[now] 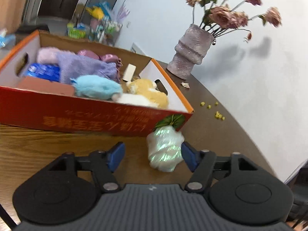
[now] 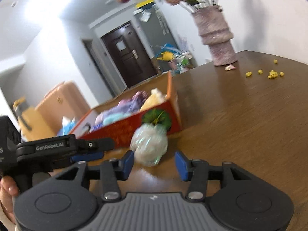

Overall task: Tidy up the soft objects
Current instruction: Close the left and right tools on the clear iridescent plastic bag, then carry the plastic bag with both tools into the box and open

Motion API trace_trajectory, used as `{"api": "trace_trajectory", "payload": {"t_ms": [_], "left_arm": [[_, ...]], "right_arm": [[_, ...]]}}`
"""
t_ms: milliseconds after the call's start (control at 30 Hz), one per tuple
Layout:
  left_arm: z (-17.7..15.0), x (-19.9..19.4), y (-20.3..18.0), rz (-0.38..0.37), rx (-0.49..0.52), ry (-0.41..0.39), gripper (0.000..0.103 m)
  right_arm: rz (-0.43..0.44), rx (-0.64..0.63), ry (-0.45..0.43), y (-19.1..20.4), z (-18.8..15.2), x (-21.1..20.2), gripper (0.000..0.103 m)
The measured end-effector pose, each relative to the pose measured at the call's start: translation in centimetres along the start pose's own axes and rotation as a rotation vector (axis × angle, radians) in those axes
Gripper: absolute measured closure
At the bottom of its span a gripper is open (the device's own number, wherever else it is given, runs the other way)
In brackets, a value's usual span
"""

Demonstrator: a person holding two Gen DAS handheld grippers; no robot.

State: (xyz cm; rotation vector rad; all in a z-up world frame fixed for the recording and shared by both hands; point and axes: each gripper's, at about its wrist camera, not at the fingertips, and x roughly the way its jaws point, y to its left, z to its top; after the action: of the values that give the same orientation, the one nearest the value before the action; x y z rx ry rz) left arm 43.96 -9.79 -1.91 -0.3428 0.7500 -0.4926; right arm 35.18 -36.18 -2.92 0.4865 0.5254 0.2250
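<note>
On the brown wooden table (image 1: 38,146) a shimmery white bundle (image 1: 165,150) lies against the red box (image 1: 57,111) of plush toys. The left gripper (image 1: 152,157) stands open around the bundle, one pad beside it. The right gripper (image 2: 154,163) is open and empty, just short of it.

On the tabletop (image 1: 48,144), the box (image 1: 96,119) sits at eleven o'clock with plush toys (image 1: 100,88) in it; the wrapped bundle (image 1: 165,150) lies before its corner, the vase (image 1: 190,52) at one o'clock behind.

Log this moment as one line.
left gripper: open, right pad beside iridescent pouf | right gripper: open, empty | pouf: on table, against red box
</note>
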Motion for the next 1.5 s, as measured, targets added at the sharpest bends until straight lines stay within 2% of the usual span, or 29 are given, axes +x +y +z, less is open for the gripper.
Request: {"api": "trace_trajectory", "payload": {"t_ms": [67,133,167,233,300,333,467,600,767,867,967,1133,1267,1400,1500], "left_arm": [[0.1,1.1,-0.1,-0.007,-0.022,0.011,0.035],[-0.3,2.2,-0.1,-0.038,-0.009,0.018,0.038],[-0.5,2.8,0.1,-0.045,-0.016,0.023,0.04],[-0.9,3.7,0.6,-0.07,-0.029,0.037,0.052],[-1.4,4.5,1.1,-0.098,-0.034,0.045,0.061],[-1.6,4.6,1.3,-0.115,-0.041,0.041,0.066],[-1.7,4.5,1.8,-0.157,-0.059,0.032,0.075],[-2.2,2.0,0.3,-0.15,-0.018,0.015,0.078],[-6.6,-4.6,-1.5,-0.172,0.076,-0.011,0.078],[-9.0,-7.7,-2.0,-0.187,0.079,-0.018,0.078],[-9.4,-10.1,-2.9,-0.192,0.089,-0.053,0.078],[-7.8,-11.8,-3.8,-0.193,0.123,-0.108,0.078],[-3.9,-10.5,-4.2,-0.188,0.172,-0.111,0.079],[2.8,-7.1,-3.6,-0.19,0.181,-0.114,0.079],[7.3,-3.0,-2.0,-0.169,0.154,-0.08,0.079]], "right_arm": [[0.033,0.104,0.006,-1.5,1.3,1.6,0.055],[0.081,0.188,0.049,-2.8,2.4,3.9,0.056],[0.097,0.196,0.084,-3.2,2.7,5.1,0.056],[0.094,0.207,0.146,-3.4,2.9,7.4,0.059],[0.121,0.202,0.165,-3.2,2.8,8.4,0.073],[0.142,0.207,0.171,-3.2,2.8,8.7,0.077],[0.159,0.212,0.172,-3.2,2.6,8.8,0.082],[0.184,0.209,0.158,-2.1,2.1,6.3,0.084],[0.228,0.188,0.163,-0.3,-1.1,-0.2,0.084],[0.239,0.181,0.162,0.9,-3.0,-3.5,0.084],[0.259,0.148,0.137,2.1,-2.9,-5.7,0.084],[0.268,0.092,0.07,4.0,-1.3,-6.9,0.084],[0.23,0.047,0.02,5.2,1.4,-5.5,0.084],[0.182,-0.009,-0.027,6.7,6.8,-1.1,0.084],[0.142,-0.036,-0.008,7.0,10.5,4.5,0.084]]}}
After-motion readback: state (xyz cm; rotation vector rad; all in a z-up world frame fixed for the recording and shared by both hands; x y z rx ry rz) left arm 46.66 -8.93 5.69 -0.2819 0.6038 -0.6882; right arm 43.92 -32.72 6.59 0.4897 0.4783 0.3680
